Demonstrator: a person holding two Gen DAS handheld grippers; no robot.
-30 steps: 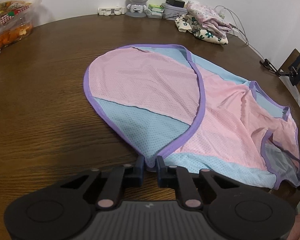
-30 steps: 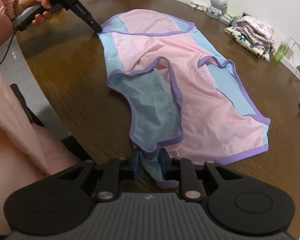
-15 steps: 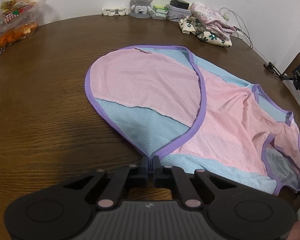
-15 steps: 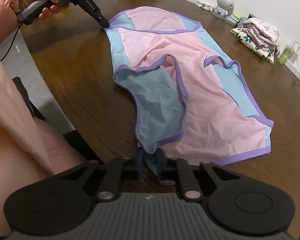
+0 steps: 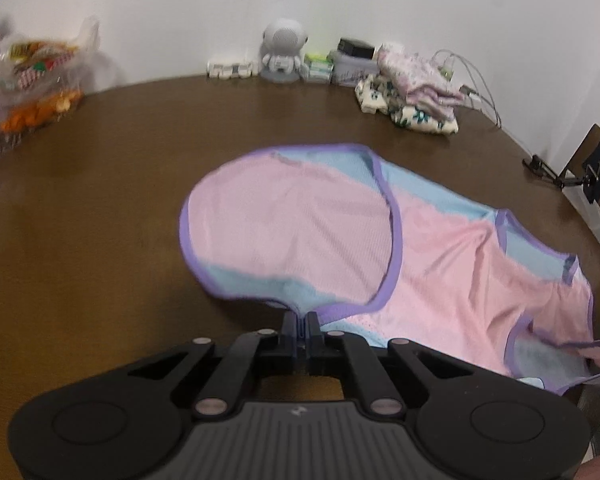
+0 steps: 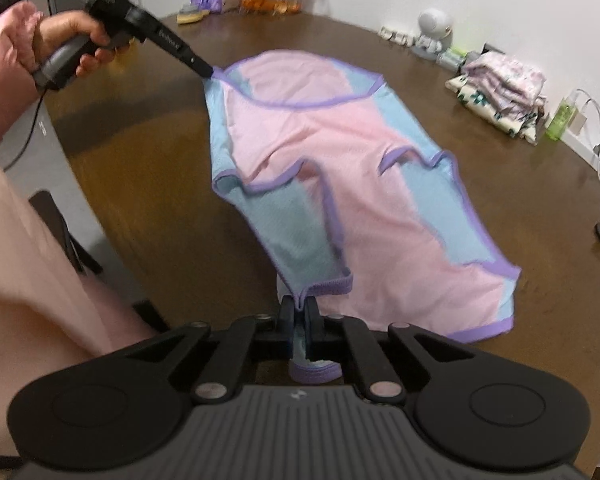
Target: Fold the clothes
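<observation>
The left gripper (image 5: pixel 303 317) tilts steeply down toward the bench (image 5: pixel 100 208), its fingers (image 5: pixel 289 322) pinched together on the near purple-trimmed edge of the pink and blue mesh garment (image 5: pixel 300 232), and that edge is raised off the wood. From the right wrist view the person's left hand (image 6: pixel 66 46) shows wrapped around the gripper's grey handle, a pink sleeve (image 6: pixel 4 72) behind it, with the black tip meeting the garment's far corner. The right gripper (image 6: pixel 299 307) slants down just as steeply, its fingers (image 6: pixel 286 312) clamped on a strap-like edge of the same garment, a bit of blue cloth and purple trim hanging below them. Both views are blurred, so the mesh weave is hard to read, and the grip points are partly masked by the black finger blocks. The garment lies spread across the brown bench near its front edge: pink panels flanked by light blue ones, all bordered in purple, with a rounded flap lying over one end. Folded floral clothes (image 5: pixel 412 92) sit near the wall, well apart.
</observation>
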